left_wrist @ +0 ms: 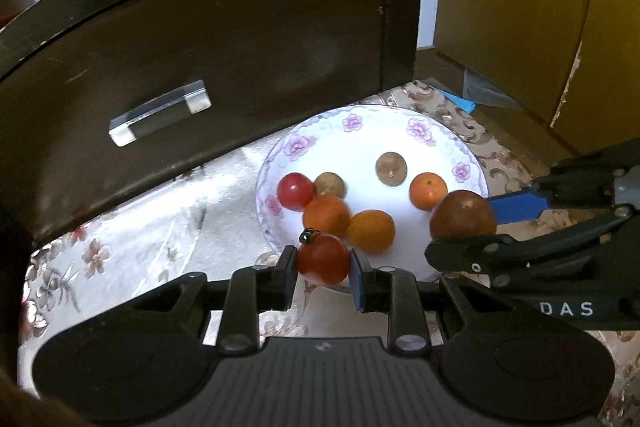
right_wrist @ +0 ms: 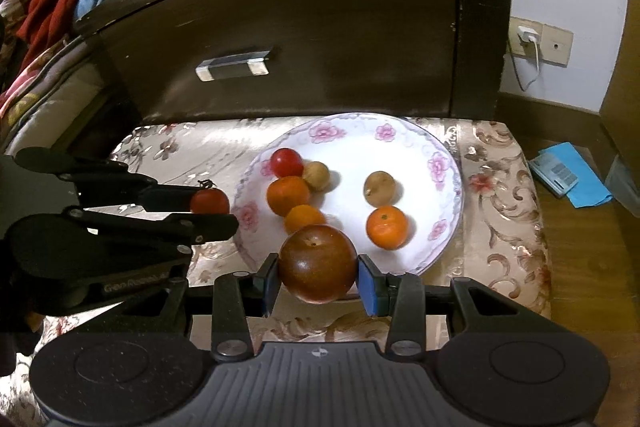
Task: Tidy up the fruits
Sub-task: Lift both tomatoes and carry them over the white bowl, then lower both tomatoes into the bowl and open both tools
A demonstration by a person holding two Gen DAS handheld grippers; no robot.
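Grippers held level over the near rim of the flowered plate: left gripper clamped on a red tomato; right gripper clamped on a dark brown fruit; plate set on a floral cloth before a dark cabinet; six smaller fruits lie on the plate

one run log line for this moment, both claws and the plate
left claw: shut on red tomato | right claw: shut on brown fruit | plate: six fruits on it | both held at near rim

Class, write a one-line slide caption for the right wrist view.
Right gripper holds a dark brown fruit at the flowered plate's near rim; left gripper grips a red tomato beside it.
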